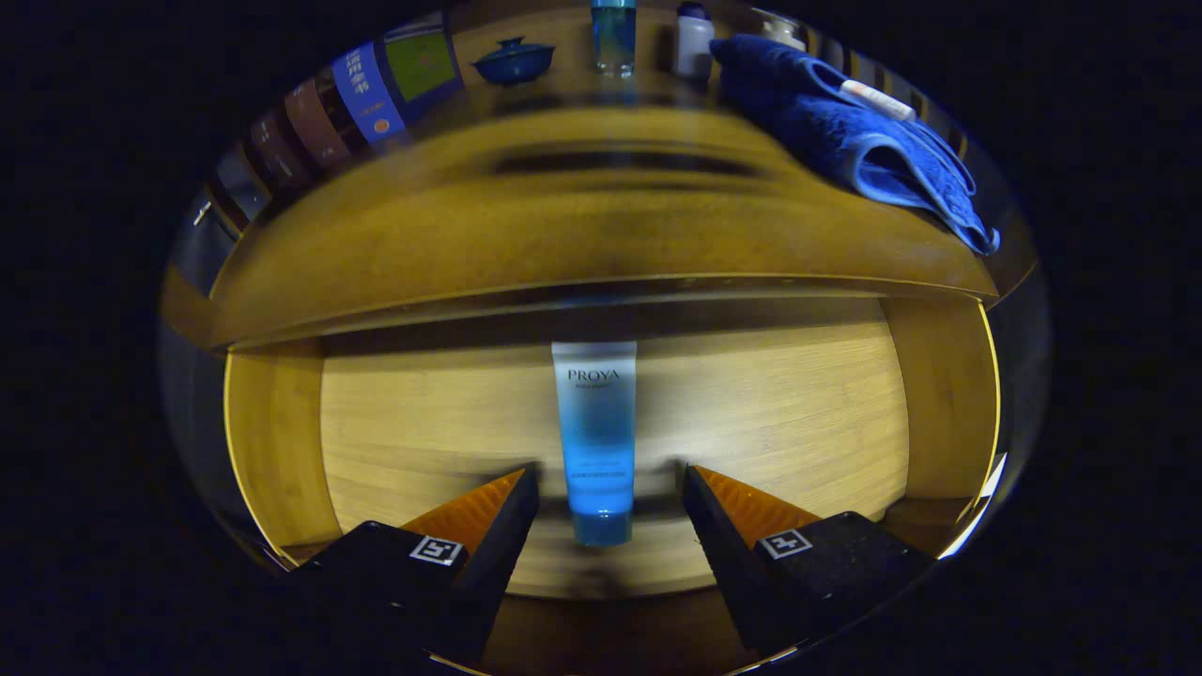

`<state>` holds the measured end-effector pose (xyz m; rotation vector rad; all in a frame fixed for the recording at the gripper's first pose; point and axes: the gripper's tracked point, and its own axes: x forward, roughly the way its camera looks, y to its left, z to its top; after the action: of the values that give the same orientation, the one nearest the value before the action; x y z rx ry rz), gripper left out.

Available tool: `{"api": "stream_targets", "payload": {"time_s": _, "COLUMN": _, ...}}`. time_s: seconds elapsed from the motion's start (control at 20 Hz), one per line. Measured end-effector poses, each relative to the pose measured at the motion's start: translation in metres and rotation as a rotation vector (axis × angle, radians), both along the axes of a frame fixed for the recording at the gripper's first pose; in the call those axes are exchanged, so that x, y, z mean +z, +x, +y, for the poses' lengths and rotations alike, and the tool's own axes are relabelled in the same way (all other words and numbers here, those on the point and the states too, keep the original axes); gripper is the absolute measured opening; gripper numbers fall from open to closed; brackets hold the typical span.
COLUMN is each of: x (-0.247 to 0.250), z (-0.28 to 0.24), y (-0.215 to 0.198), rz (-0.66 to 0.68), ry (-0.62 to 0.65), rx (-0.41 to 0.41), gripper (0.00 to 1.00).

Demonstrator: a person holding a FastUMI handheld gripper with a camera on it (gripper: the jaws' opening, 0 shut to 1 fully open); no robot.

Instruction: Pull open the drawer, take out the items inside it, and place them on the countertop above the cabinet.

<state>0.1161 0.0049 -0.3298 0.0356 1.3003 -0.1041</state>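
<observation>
Your tongs [610,479] stand spread wide and hold nothing; the two fingers flank the lower end of the blue tube [596,441], which lies flat on the drawer floor [798,413] with its cap pointing back toward you and its crimped white end pointing away. Neither finger looks to be touching it yet. The grasp is the step in hand, I'd judge, so lower until the tips nearly meet the wood, keep the tube centred between them, and close across its body above the cap, where the soft plastic is fuller and should give a little instead of slipping. Squeeze gently; a glossy tube can squirt out of a hard pinch. The drawer is smooth, pale, fine-grained wood with raised side walls to either side of the fingers, so lift straight up before you carry anything forward. Beyond the tube runs the edge of the countertop [563,235], a warmer polished wood, blurred here. Farther still on it lie a crumpled blue towel [845,141], thick and nubbly, a squat blue lidded bowl [513,61], a clear bottle [613,38] and a small white bottle [694,42].
</observation>
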Motion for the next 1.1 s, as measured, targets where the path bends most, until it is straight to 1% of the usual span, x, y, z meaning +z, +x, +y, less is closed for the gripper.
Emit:
{"api": "stream_targets", "payload": {"time_s": 0.1, "x": -0.002, "z": 0.006, "y": 0.003, "rz": 0.043, "ry": -0.014, "rx": 0.005, "gripper": 0.98}}
{"api": "stream_targets", "payload": {"time_s": 0.15, "x": 0.001, "z": 0.011, "y": 0.006, "rz": 0.059, "ry": 0.003, "rx": 0.012, "gripper": 0.98}}
{"api": "stream_targets", "payload": {"time_s": 0.2, "x": -0.003, "z": 0.006, "y": 0.015, "rz": 0.051, "ry": 0.001, "rx": 0.012, "gripper": 0.95}}
{"api": "stream_targets", "payload": {"time_s": 0.25, "x": 0.007, "z": 0.007, "y": 0.023, "rz": 0.050, "ry": 0.001, "rx": 0.018, "gripper": 0.82}}
{"api": "stream_targets", "payload": {"time_s": 0.35, "x": 0.008, "z": 0.006, "y": 0.025, "rz": 0.048, "ry": -0.004, "rx": 0.033, "gripper": 0.58}}
{"api": "stream_targets", "payload": {"time_s": 0.4, "x": 0.002, "z": 0.008, "y": 0.019, "rz": 0.048, "ry": -0.006, "rx": 0.045, "gripper": 0.45}}
{"api": "stream_targets", "payload": {"time_s": 0.55, "x": 0.005, "z": 0.008, "y": 0.014, "rz": 0.060, "ry": 0.000, "rx": 0.051, "gripper": 0.38}}
{"api": "stream_targets", "payload": {"time_s": 0.7, "x": 0.014, "z": 0.011, "y": 0.005, "rz": 0.044, "ry": 0.020, "rx": 0.059, "gripper": 0.38}}
{"api": "stream_targets", "payload": {"time_s": 0.95, "x": 0.064, "z": 0.014, "y": -0.018, "rz": -0.047, "ry": 0.057, "rx": 0.075, "gripper": 0.38}}
{"api": "stream_targets", "payload": {"time_s": 1.1, "x": 0.092, "z": 0.010, "y": -0.017, "rz": -0.116, "ry": 0.089, "rx": 0.077, "gripper": 0.38}}
